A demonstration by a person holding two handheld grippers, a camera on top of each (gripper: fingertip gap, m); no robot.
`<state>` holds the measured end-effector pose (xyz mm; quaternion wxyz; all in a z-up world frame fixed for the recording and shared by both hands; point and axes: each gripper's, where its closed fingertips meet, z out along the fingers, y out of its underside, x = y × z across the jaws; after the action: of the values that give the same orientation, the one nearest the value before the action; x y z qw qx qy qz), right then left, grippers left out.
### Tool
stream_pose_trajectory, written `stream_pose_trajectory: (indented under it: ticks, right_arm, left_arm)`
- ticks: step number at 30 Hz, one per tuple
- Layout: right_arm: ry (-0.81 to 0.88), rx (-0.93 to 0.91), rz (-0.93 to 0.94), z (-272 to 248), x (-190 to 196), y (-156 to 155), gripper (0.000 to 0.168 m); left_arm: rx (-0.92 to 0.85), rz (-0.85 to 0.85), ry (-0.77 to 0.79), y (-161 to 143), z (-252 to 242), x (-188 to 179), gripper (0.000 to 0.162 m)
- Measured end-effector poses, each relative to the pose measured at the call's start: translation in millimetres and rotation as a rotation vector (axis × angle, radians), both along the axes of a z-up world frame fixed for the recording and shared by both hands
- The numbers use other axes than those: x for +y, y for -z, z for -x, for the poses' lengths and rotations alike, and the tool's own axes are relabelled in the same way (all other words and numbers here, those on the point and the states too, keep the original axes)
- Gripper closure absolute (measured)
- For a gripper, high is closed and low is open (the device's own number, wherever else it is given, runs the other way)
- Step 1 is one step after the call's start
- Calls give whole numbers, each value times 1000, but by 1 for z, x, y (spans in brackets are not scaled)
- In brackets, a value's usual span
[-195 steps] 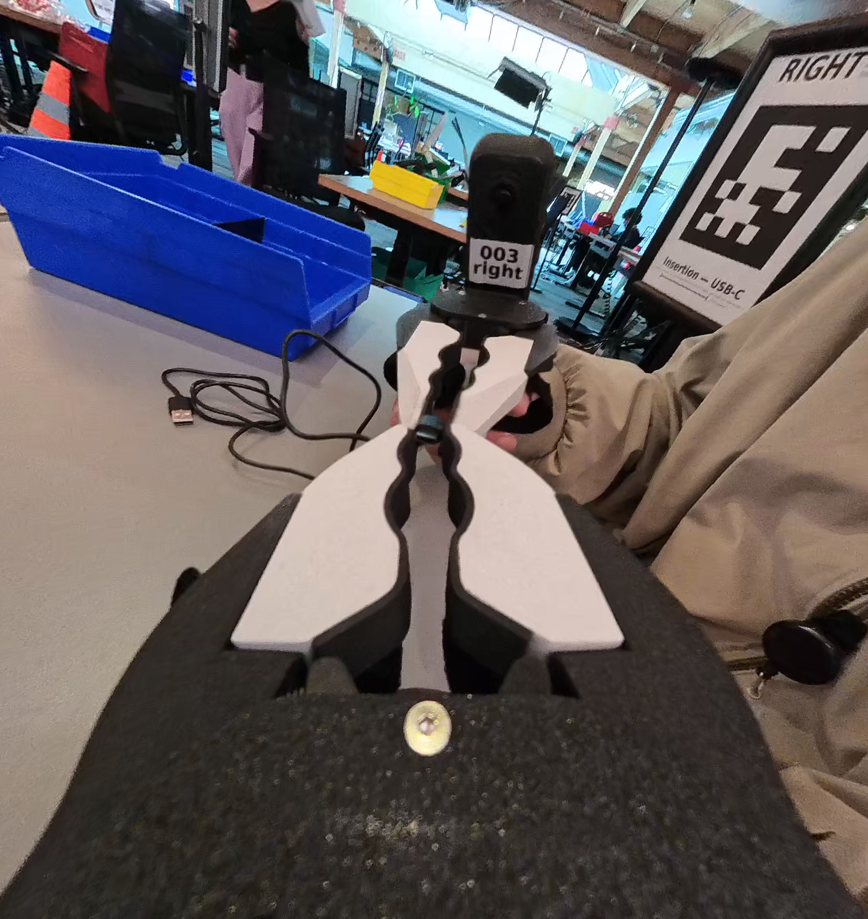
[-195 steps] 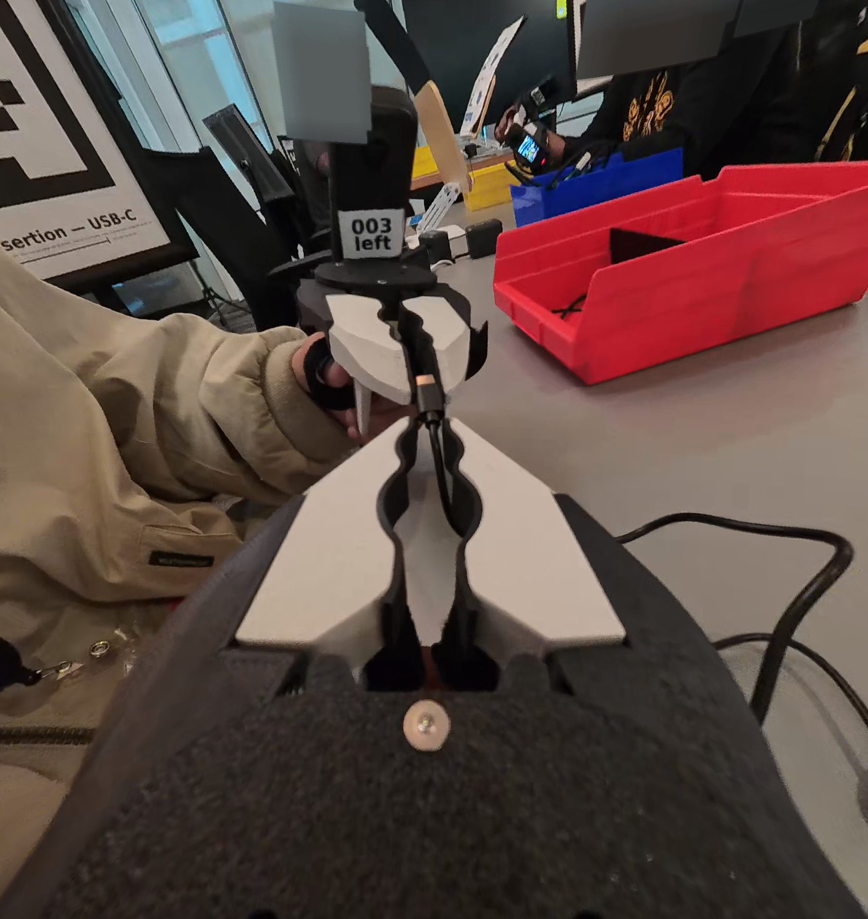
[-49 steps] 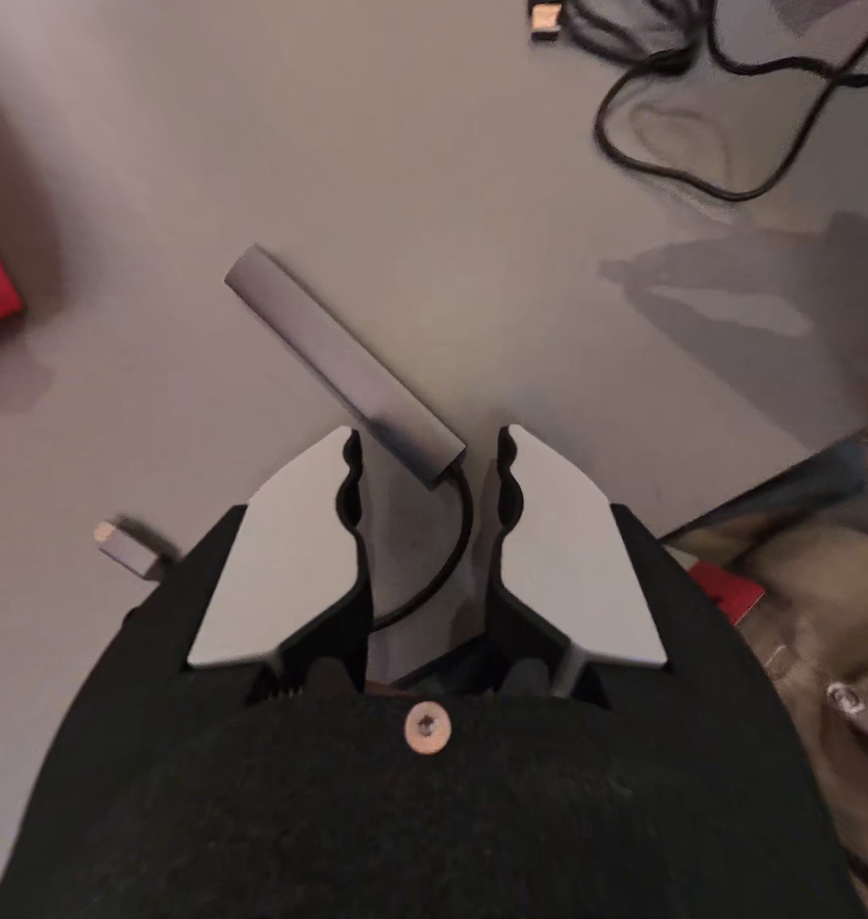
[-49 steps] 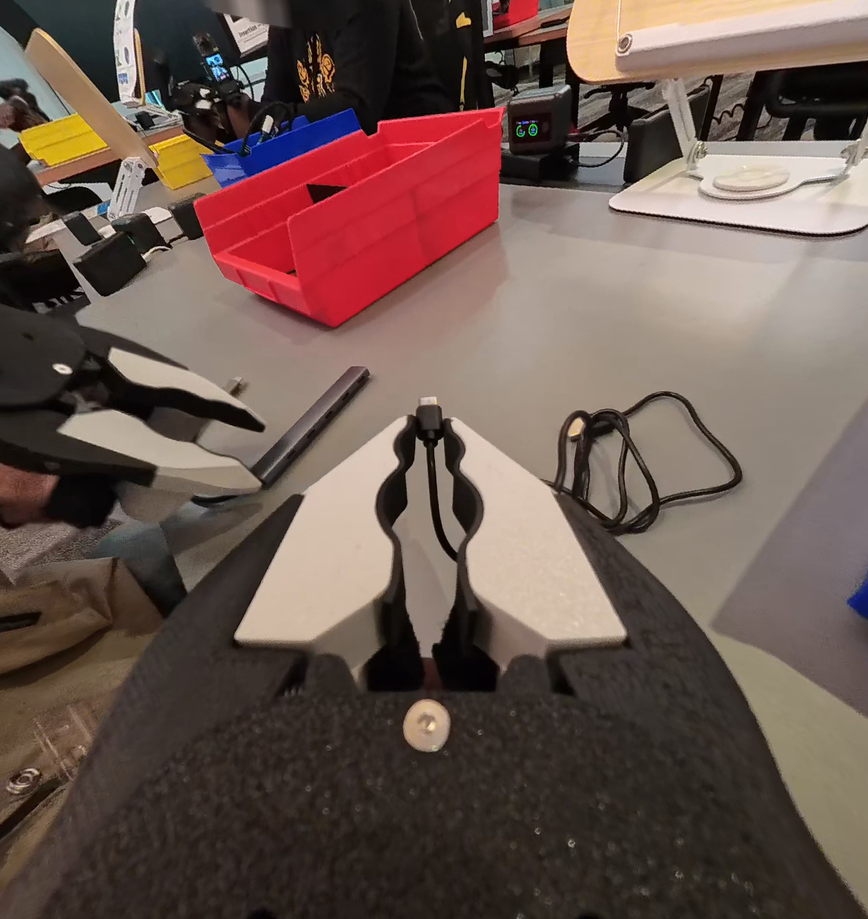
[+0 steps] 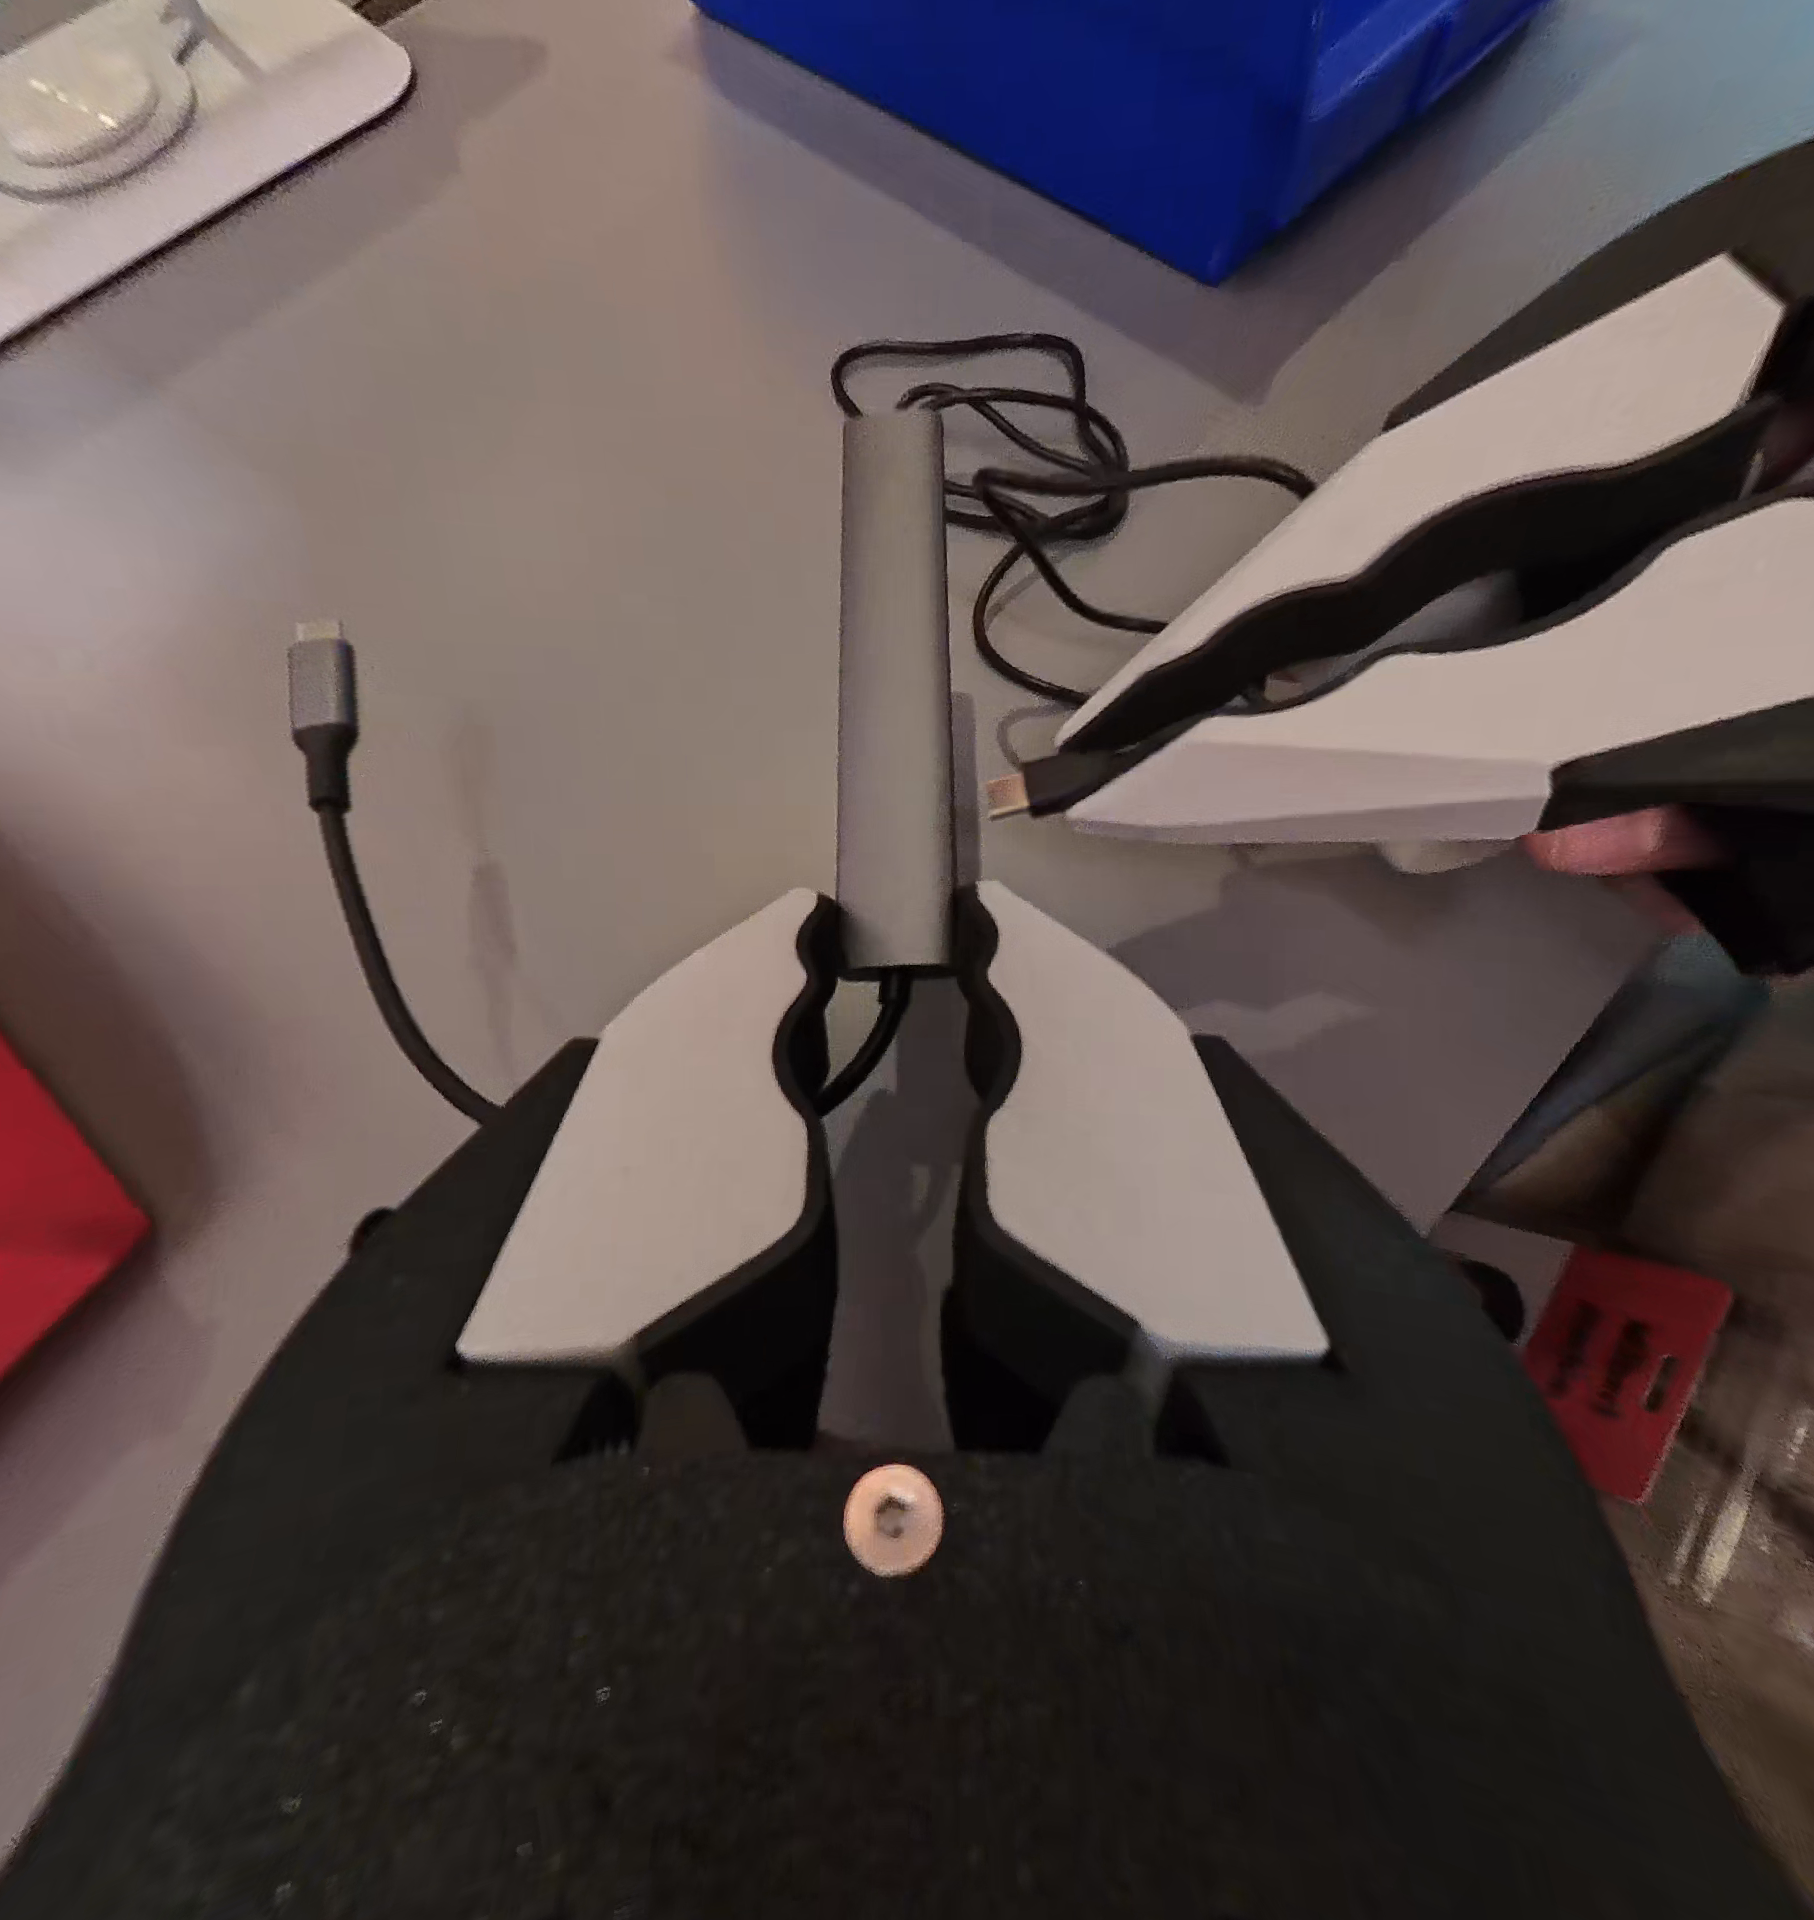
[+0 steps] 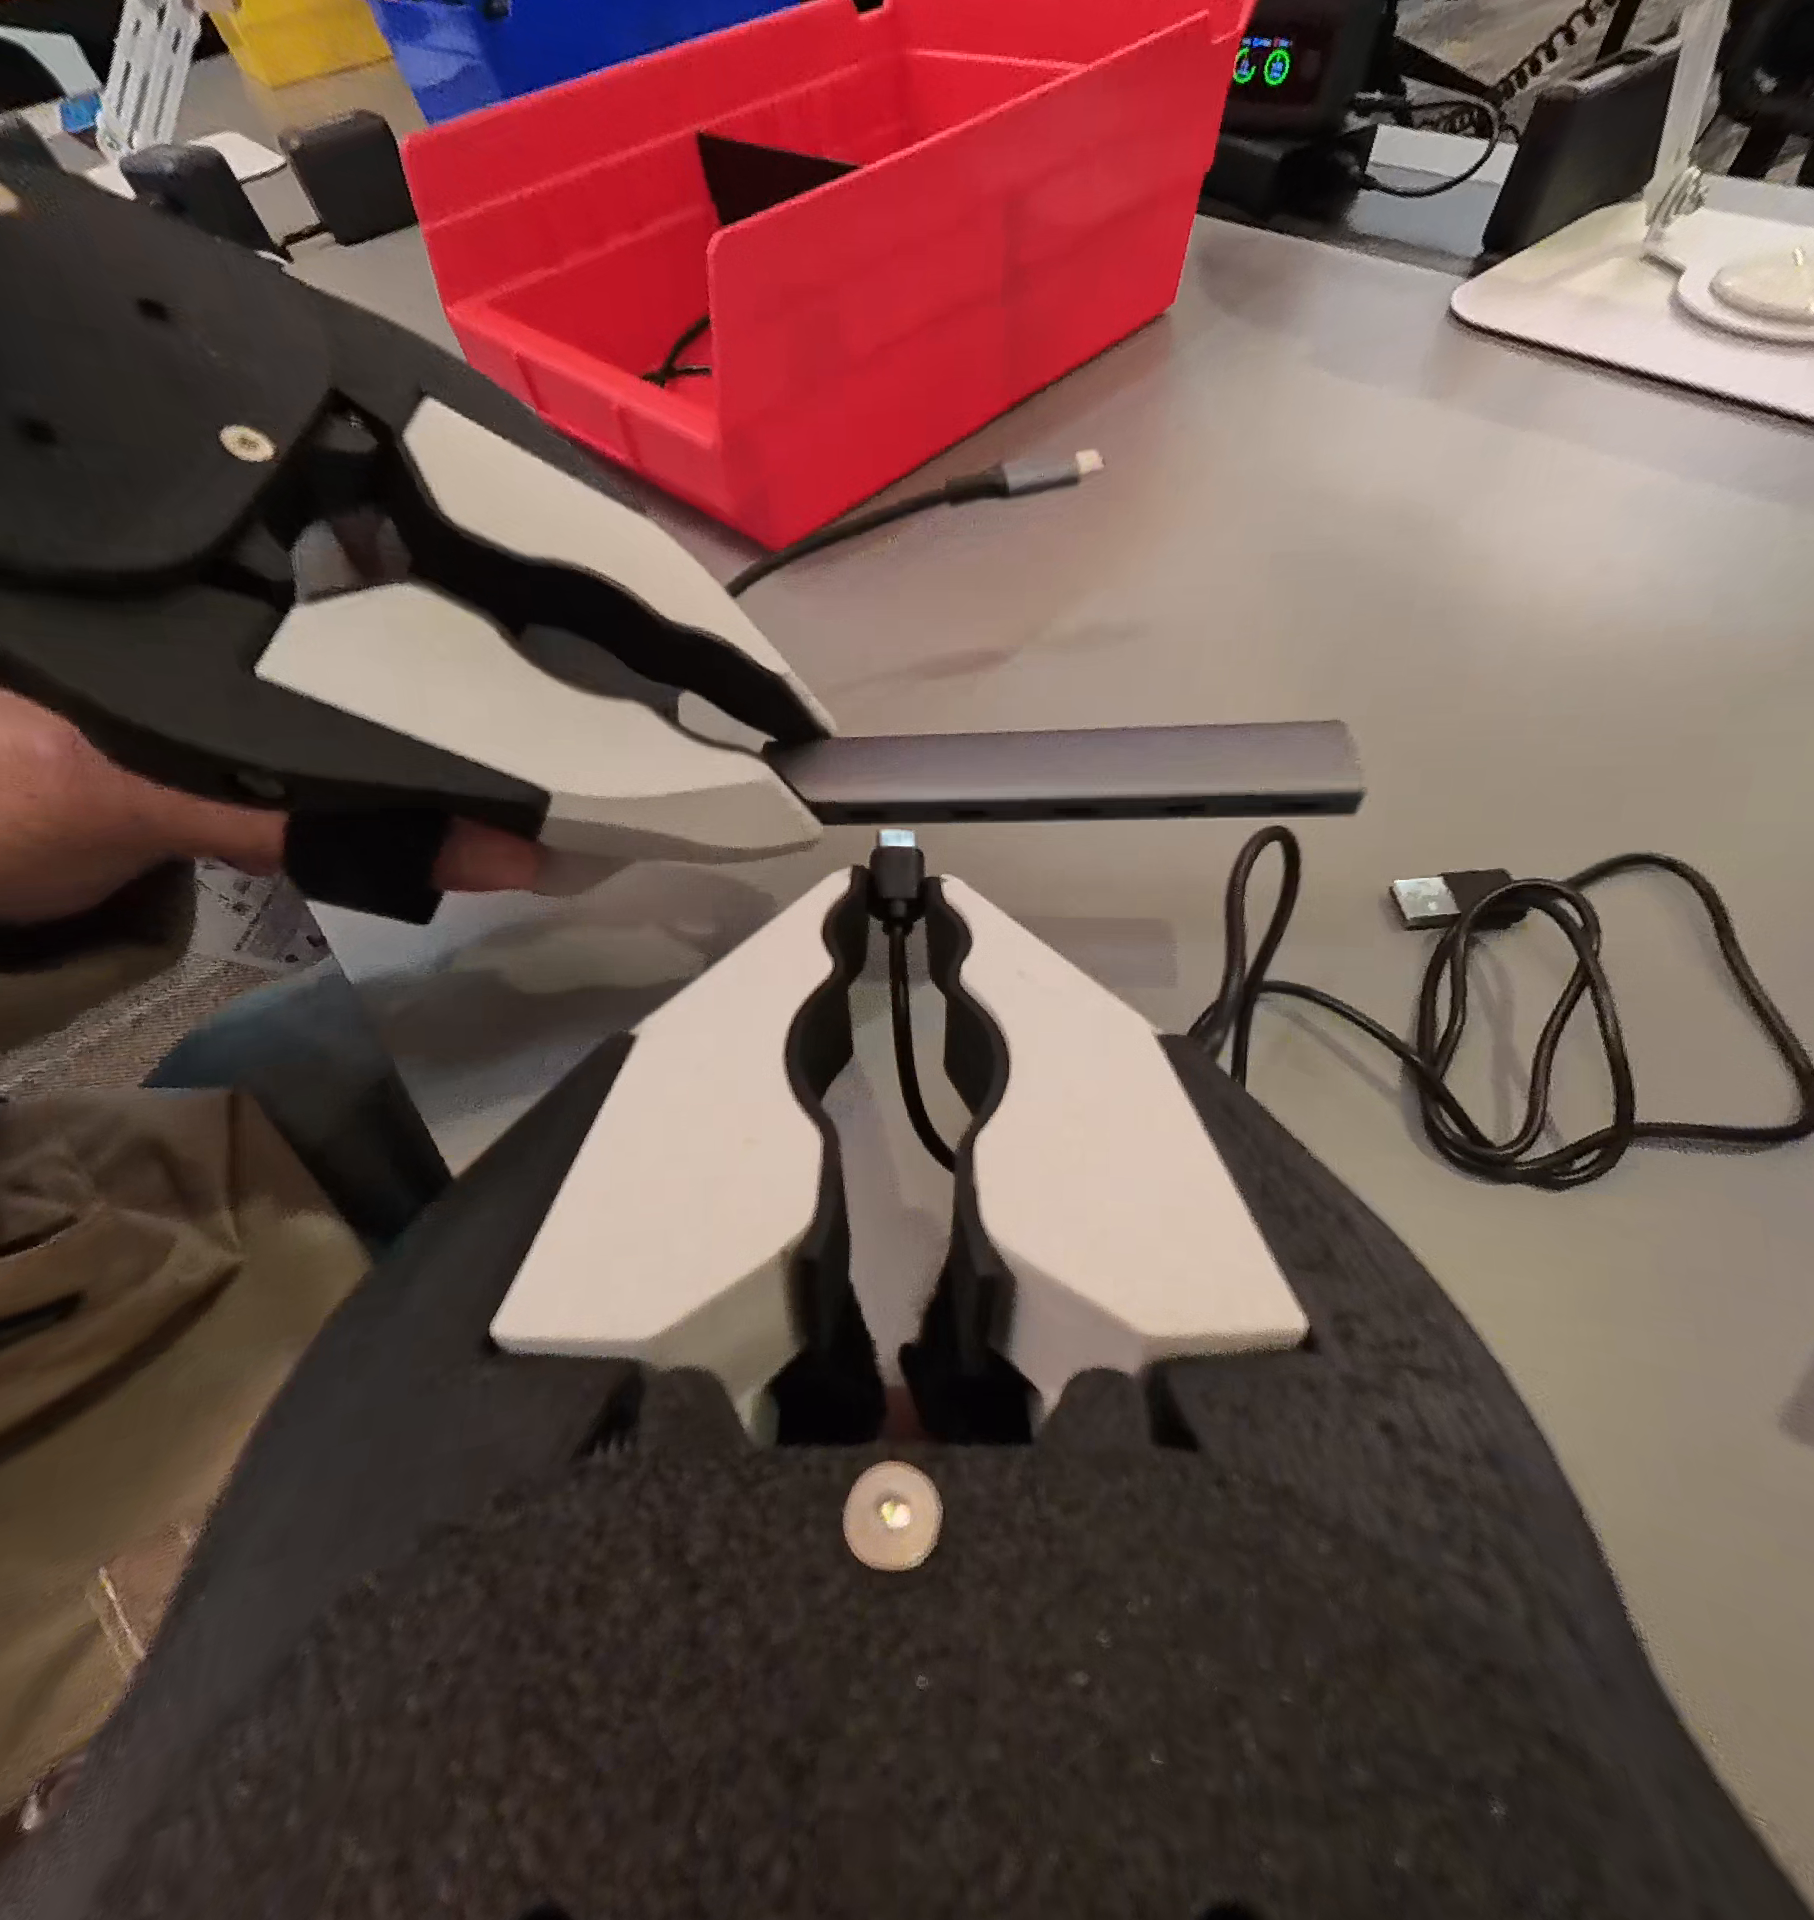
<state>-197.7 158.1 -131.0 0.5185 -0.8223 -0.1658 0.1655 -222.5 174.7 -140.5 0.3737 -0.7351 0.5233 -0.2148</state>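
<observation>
In the left wrist view the left tongs (image 5: 898, 914) sit at the centre of the frame, pinching the near end of a slim grey hub (image 5: 895, 665) whose long axis runs straight up the frame, away from the camera and clear of the desk (image 5: 570, 436). The hub's own short cord (image 5: 363, 914) curves out to the left and ends in a plug (image 5: 319, 681) at mid left. From the right edge the right tongs (image 5: 1074, 764) come in, pressed onto a black cable plug (image 5: 1033, 790) whose metal tip points left at the hub's right side, just beside it and not touching. Behind the hub lies a coil of black cable (image 5: 1048, 499); a blue bin (image 5: 1142, 114) fills the upper right and a red bin (image 5: 9, 1195) the lower left edge. In the right wrist view the right tongs (image 6: 895, 883) hold the plug (image 6: 895, 862) upright at centre, its tip just under the hub (image 6: 1079, 774), which lies crosswise, left to right, with a row of ports along its near edge. The left tongs (image 6: 789, 774) grip its left end. The plug stands near that gripped end. Open desk (image 6: 1402, 582) lies beyond, with the red bin (image 6: 830, 260) in the upper part of the frame and the cable coil (image 6: 1568, 1029) at right.
</observation>
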Motion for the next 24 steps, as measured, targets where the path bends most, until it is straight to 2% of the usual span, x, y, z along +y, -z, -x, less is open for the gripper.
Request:
stream_pose_trajectory:
  ticks: [1,16,24]
  right_arm:
    - [-1,3,5,1,-1,1,159]
    - [15,-47,-43,1,-4,-3,159]
    - [15,-86,-89,2,-3,-5,159]
  left_arm:
    - [1,-8,5,0,-2,-2,140]
    - [-60,46,2,-3,-8,-9,140]
    - [-156,161,34,-4,-9,-13,140]
